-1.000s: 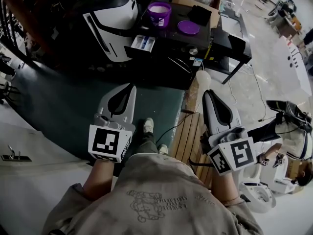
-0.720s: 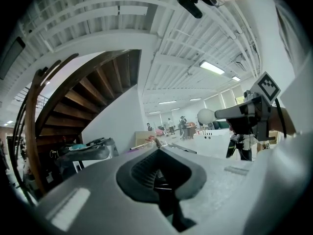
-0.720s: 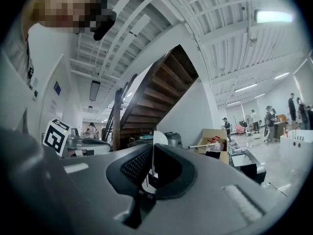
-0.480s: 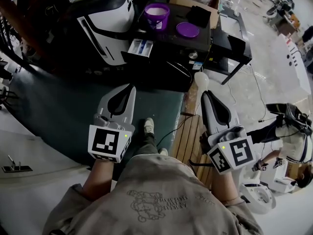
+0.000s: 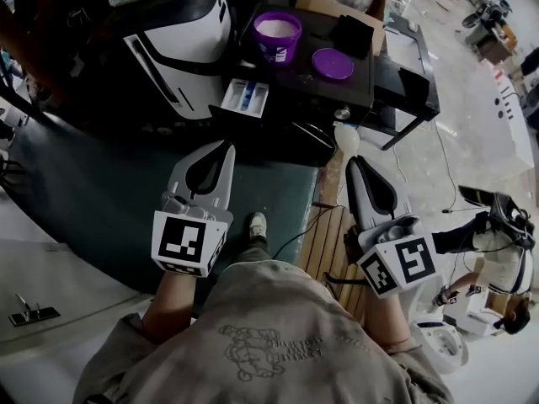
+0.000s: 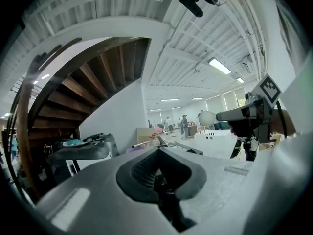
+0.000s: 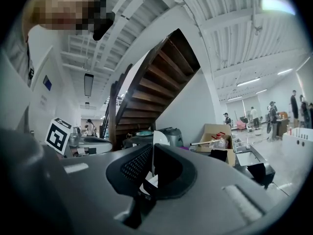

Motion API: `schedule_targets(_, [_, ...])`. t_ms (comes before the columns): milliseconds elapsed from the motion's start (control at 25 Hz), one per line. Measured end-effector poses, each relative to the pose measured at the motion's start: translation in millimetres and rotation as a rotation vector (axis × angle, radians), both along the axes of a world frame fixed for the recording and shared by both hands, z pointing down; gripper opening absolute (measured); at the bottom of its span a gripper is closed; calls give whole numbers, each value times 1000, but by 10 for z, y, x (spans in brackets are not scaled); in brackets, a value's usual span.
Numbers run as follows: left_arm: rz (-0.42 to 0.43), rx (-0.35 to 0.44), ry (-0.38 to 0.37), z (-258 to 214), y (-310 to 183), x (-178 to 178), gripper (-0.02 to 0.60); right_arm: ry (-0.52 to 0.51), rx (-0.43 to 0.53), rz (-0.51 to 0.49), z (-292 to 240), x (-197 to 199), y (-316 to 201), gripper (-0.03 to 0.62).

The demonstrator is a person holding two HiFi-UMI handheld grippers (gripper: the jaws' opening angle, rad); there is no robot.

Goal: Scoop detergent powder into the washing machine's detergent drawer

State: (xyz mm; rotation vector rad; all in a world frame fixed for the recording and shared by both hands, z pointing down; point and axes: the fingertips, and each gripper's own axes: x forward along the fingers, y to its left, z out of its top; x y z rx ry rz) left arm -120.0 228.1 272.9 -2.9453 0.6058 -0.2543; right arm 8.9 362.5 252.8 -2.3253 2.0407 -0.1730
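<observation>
Right tool (image 5: 353,162) still grips scoop (image 5: 346,135), seemingly nearer drawer (image 5: 245,98).

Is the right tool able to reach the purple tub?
Probably, after moving closer. The right tool, shut on the white scoop, hangs well short of the purple tub, but the tub is open, its lid beside it, and nothing blocks the way.

Black worktop (image 5: 358,87) on angled legs. On its far edge, an open cardboard box (image 5: 324,2) with clutter inside; just before the box, a flat black pouch (image 5: 354,34). Below its near side, a dark green floor mat (image 5: 109,183), then a slatted wooden board (image 5: 324,242) crossed by a thin cable (image 5: 296,222). Well right of the worktop, a person (image 5: 493,247) low on the pale floor. Beyond it, a dark wooden staircase (image 7: 156,77).
</observation>
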Motion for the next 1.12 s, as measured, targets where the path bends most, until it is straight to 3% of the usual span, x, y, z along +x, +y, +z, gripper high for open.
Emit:
schedule_targets(640, [49, -20, 13, -54, -1522, 388, 0, 10, -22, 46, -73, 297, -1447, 35])
schedule_targets(1120, [96, -40, 11, 5, -1982, 854, 0, -21, -43, 84, 16, 714, -1876, 35])
